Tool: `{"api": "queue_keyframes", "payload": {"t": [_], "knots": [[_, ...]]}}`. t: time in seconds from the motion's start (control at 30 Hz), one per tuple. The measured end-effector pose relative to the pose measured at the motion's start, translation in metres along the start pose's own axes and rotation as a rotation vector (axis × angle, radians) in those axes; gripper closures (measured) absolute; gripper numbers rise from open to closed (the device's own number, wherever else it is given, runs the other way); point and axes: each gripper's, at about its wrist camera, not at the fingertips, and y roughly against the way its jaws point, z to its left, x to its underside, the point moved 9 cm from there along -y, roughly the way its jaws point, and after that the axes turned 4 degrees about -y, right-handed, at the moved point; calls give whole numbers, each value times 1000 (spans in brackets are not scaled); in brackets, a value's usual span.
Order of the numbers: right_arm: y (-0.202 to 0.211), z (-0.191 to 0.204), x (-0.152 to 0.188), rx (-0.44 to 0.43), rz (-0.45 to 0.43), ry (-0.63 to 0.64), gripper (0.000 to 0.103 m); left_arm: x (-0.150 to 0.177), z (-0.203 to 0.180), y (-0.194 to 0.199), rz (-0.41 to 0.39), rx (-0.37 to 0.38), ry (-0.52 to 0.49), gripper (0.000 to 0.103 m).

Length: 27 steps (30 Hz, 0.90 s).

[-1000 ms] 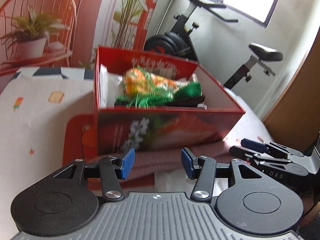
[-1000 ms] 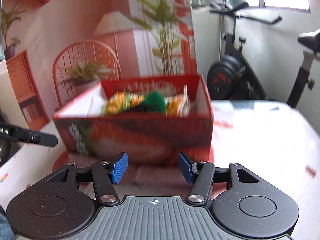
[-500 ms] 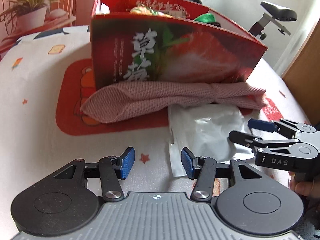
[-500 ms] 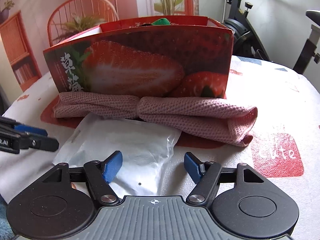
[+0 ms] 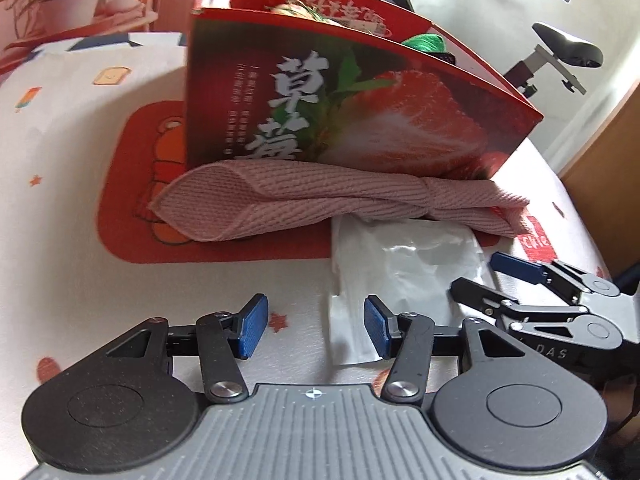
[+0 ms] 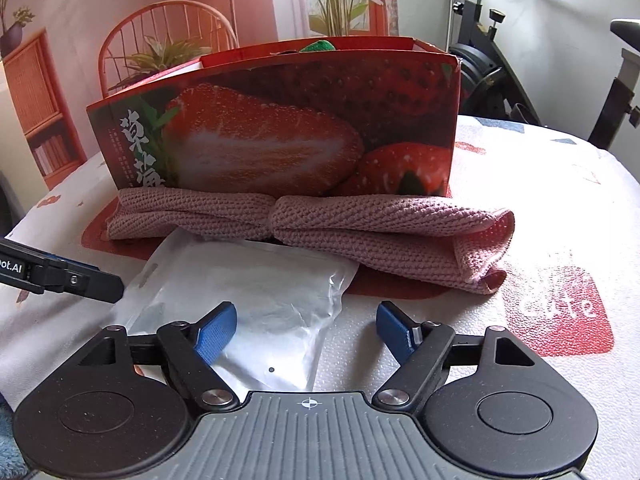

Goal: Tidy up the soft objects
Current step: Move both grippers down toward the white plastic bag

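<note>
A pink knitted cloth (image 5: 320, 200) (image 6: 320, 220) lies twisted into a long roll against the front of the red strawberry box (image 5: 360, 120) (image 6: 280, 120). A white plastic pouch (image 5: 400, 264) (image 6: 260, 292) lies flat in front of the cloth, its far edge under it. My left gripper (image 5: 314, 316) is open, low over the tablecloth, with the pouch's left edge by its right pad. My right gripper (image 6: 306, 316) (image 5: 476, 272) hangs over the pouch's near corner; its jaws are opening and touch nothing. A green soft thing (image 5: 424, 42) peeks above the box rim.
The box stands on a red bear mat (image 5: 140, 184) on a printed white tablecloth (image 6: 560, 200). A red "cute" patch (image 6: 560, 312) is at the right. An exercise bike (image 6: 520, 60) and a wooden panel (image 5: 608, 152) stand beyond the table.
Both grippers have dropped from above the box rim to just over the tablecloth, so the box's contents are mostly out of sight. The right jaws have spread wider.
</note>
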Motion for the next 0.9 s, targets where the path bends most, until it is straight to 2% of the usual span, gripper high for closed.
{"api": "queue_keyframes", "payload": {"t": [0.13,0.23,0.33,0.4,0.5,0.67,0.87,0.9], "knots": [[1,6,1,-29,8,12,38,-11,-6,-10,2,21,23,47],[2,9,1,-49,18,14,44,-18,-15,-19,7,32,3,47],[2,11,0,-58,31,13,44,-18,-26,-22,17,45,-28,45],[2,14,0,-76,39,10,44,-16,-32,-22,34,82,-27,45],[3,19,1,-96,52,18,44,-11,-35,-19,40,79,-36,45],[5,26,2,-154,78,-2,45,-3,-30,-14,46,105,14,45],[4,32,4,-209,99,-37,46,3,-36,-13,49,89,-9,45],[4,34,4,-223,104,-47,49,3,-36,-13,49,92,-10,46]]}}
